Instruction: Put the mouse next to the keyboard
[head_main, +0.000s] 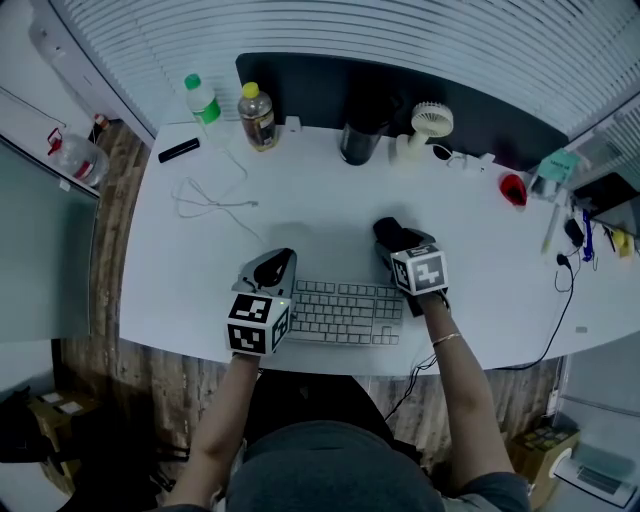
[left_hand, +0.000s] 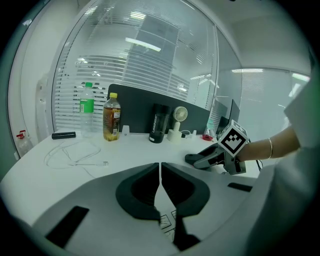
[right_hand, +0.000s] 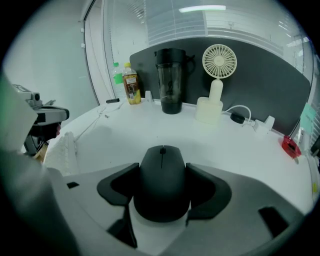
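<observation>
**While the right gripper clamps a black mouse, the left gripper rests closed beside the keyboard**

Seen from a head camera looking steeply down, a person sits at a white desk (head_main: 190, 270) with a two-jaw gripper in each hand. The right gripper (right_hand: 162, 172) has a dark computer mouse (right_hand: 161, 192) between its jaws. In the right gripper view the two black pads sit against the mouse's left and right flanks, and the scroll wheel points away from the camera. The mouse is low at the desk surface, near the far right corner of a white keyboard (head_main: 345, 312). Whether it rests on the desk or is lifted just clear cannot be told.

The left gripper (left_hand: 160, 177) is at the keyboard's left end. Its jaws are pressed together with only a thin seam between them, and they grip nothing.

Along the far edge of the desk, in front of a dark partition (head_main: 480, 110), stands a row of things. From the left these are a clear bottle with a green cap (head_main: 203, 100), a bottle of amber drink with a yellow cap (head_main: 257, 117), a tall dark cup (head_main: 358, 140) and a small white desk fan (head_main: 430, 122). A thin white cable (head_main: 205, 200) lies in loose loops on the left part of the desk, with a small black bar-shaped object (head_main: 179, 150) beyond it. A small red object (head_main: 513, 188) sits toward the far right. White blinds (head_main: 350, 30) cover the window behind the desk
</observation>
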